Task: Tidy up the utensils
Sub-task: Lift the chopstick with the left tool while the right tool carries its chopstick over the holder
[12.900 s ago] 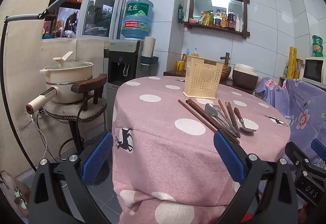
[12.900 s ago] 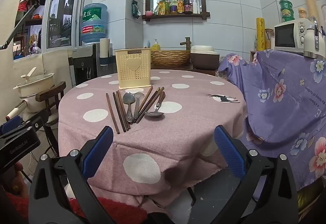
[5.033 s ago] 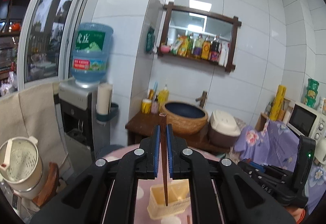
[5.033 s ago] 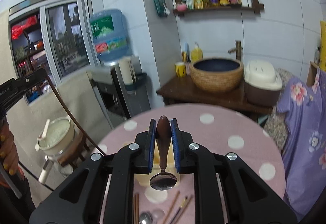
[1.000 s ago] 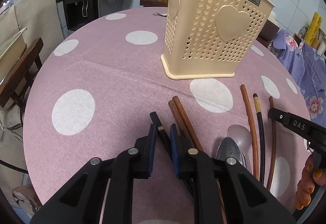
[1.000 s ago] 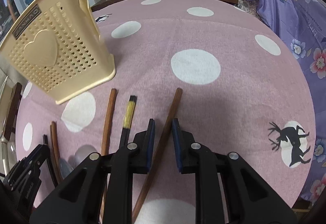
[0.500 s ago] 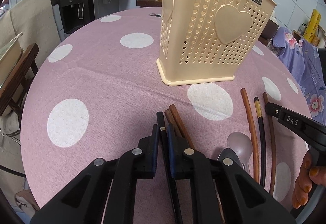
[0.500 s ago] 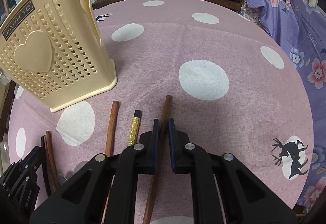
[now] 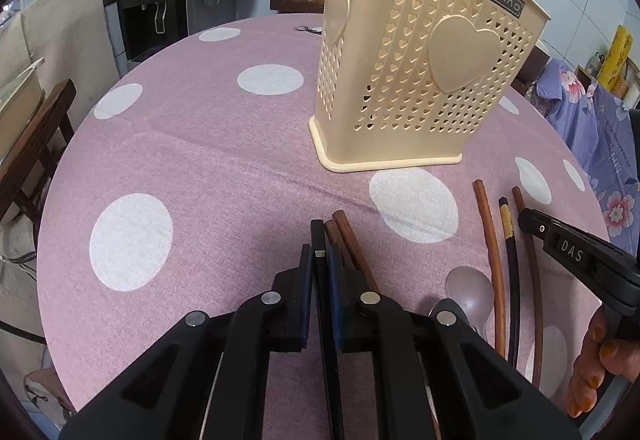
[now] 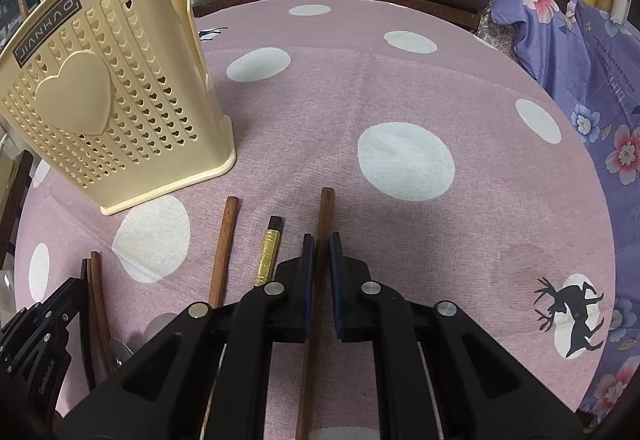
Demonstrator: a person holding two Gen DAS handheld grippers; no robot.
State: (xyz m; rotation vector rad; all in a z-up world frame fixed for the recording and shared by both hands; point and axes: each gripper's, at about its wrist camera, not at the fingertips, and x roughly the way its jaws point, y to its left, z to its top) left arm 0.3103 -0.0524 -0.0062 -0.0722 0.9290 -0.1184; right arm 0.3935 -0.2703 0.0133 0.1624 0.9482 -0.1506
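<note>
matt woven tablecloth (image 9: 208,144), perforated plastic holder (image 9: 416,80), wooden chopstick (image 10: 326,216), glossy metal spoon (image 9: 468,292).

- Round table (image 9: 208,144) under a pink, white-dotted cloth.
- Upper right, left wrist view: cream perforated utensil basket (image 9: 416,80), upright.
- Lower right: chopsticks (image 9: 490,240) and spoons (image 9: 470,290) lying side by side.

Both grippers, left gripper (image 9: 318,254) and right gripper (image 10: 319,240), have just closed onto chopsticks.
</note>
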